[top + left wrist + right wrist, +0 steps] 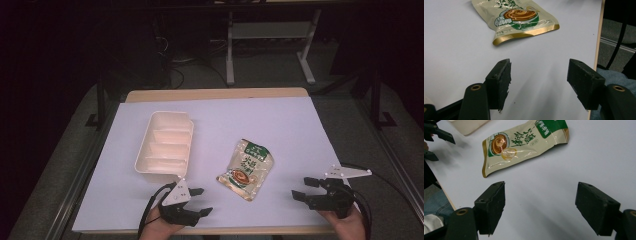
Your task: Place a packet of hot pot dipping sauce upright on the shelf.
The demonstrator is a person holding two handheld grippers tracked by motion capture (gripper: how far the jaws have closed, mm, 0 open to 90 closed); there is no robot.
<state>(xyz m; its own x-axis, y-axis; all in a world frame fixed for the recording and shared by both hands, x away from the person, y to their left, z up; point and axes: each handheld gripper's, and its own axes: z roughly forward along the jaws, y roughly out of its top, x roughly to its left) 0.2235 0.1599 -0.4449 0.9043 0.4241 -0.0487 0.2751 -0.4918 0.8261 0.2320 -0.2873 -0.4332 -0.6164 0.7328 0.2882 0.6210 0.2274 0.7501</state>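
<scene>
both grippers, left [199, 201] & right [301, 187], fingers wide open w/ nothing inside, aimed at snack bag [246, 169] flat on table [280, 125], ready to grab.

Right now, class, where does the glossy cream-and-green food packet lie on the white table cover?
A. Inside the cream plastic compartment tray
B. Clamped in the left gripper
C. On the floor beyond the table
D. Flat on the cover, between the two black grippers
D: the glossy cream-and-green food packet lies flat on the white table cover, apart from the cream plastic compartment tray, with the left gripper and right gripper both open and empty.
</scene>
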